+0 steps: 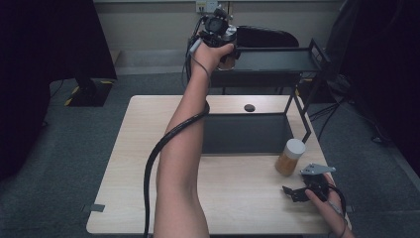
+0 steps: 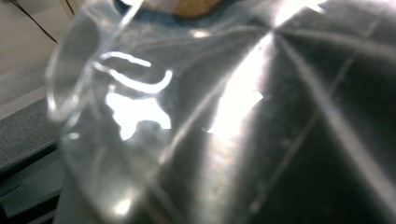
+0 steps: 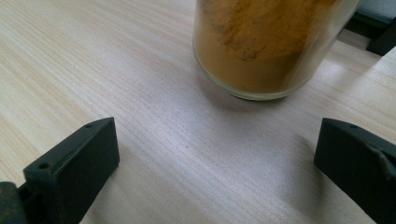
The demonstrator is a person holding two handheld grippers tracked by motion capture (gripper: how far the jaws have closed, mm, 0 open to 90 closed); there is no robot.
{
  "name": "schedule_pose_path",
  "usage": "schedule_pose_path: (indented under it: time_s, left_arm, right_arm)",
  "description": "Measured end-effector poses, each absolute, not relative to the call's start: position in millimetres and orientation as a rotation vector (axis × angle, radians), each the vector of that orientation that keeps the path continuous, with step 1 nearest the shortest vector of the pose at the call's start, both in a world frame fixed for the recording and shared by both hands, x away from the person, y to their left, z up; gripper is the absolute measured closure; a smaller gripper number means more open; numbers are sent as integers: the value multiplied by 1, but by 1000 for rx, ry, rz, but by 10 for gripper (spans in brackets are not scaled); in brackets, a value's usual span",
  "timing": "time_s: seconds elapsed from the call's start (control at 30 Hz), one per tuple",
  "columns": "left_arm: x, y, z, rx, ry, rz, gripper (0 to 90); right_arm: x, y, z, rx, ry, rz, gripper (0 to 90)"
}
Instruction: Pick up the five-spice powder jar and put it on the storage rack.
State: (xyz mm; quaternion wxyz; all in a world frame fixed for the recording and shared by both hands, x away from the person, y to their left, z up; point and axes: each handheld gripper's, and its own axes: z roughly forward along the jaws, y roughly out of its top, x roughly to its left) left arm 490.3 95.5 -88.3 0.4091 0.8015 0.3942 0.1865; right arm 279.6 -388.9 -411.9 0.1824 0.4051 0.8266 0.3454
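Note:
My left gripper [image 1: 220, 42] is raised at arm's length to the left end of a black rack's top shelf [image 1: 277, 59]. It is shut on a glass jar [image 1: 227, 62] of brown powder. That jar [image 2: 196, 121] sits so close to the left gripper view's camera that glass and shiny metal hide the jaws. On the table's right side stands a second jar [image 1: 289, 157] of orange-brown powder with a white lid. My right gripper [image 1: 299, 192] rests just in front of it, open. In the right gripper view that jar [image 3: 268, 46] stands a short way beyond the wide-open gripper [image 3: 217, 140].
The black rack's lower tray [image 1: 247, 134] lies on the light wooden table [image 1: 148, 163], and its slanted legs [image 1: 303, 116] rise close to the white-lidded jar. A dark cable hole [image 1: 249, 107] is near the table's far edge. A cable trails along the left forearm.

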Motion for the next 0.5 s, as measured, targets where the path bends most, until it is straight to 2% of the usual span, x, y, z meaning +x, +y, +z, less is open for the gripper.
schedule_pose_path:
  time_s: [0.5]
  left_arm:
    - [490,91,-100,1997,1005,500,312]
  right_arm:
    - [280,-389,-412,1145,2332,975,0]
